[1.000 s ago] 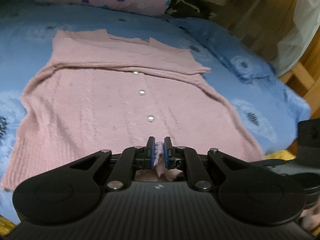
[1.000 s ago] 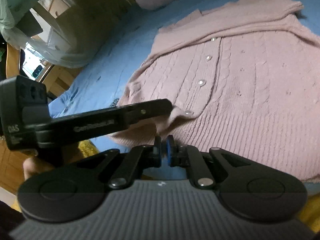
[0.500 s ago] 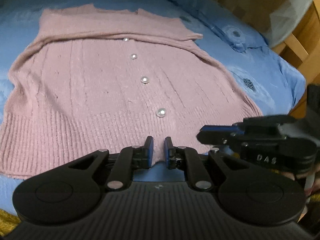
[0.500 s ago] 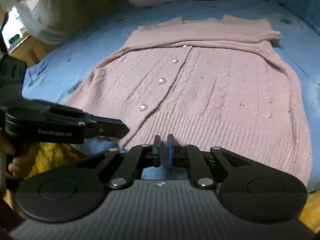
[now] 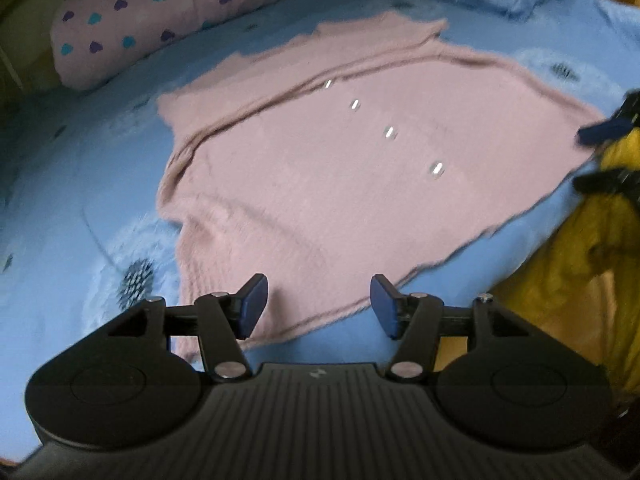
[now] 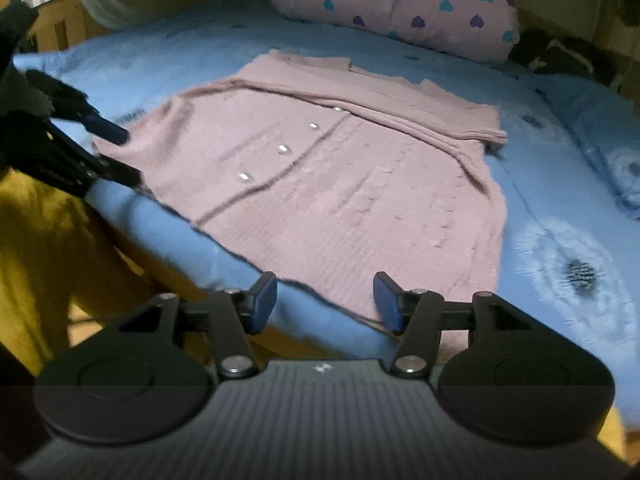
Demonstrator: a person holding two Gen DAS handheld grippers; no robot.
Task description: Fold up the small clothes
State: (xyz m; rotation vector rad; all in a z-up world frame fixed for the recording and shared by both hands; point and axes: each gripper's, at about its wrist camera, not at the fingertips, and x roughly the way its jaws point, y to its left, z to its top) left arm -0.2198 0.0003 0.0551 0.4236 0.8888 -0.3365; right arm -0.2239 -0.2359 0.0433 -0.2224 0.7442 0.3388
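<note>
A pink knit cardigan (image 5: 320, 184) with pearly buttons (image 5: 436, 170) lies flat on the blue bedsheet (image 5: 80, 200), its sleeves folded across the top. My left gripper (image 5: 318, 304) hovers over the near hem toward its left corner. Its jaws are opening, and the pads press on nothing. My right gripper (image 6: 324, 300) is over the hem of the cardigan (image 6: 340, 184) near the bed's front edge. Its jaws are also opening, with nothing gripped. Each gripper shows in the other's view: the right gripper (image 5: 600, 152) at the right edge, the left gripper (image 6: 92, 148) at the left.
A pink pillow (image 6: 400, 4) with heart prints lies at the head of the bed. Yellow fabric (image 5: 580, 260) hangs off the bed's front edge beside the person. A dark bundle (image 6: 560, 56) sits at the back right. Wooden furniture (image 6: 52, 28) stands beyond the bed.
Both grippers went from shut to open. The left one let go of the pink hem it pinched. Both have swung apart along the hem and rolled, so the cardigan looks tilted.
</note>
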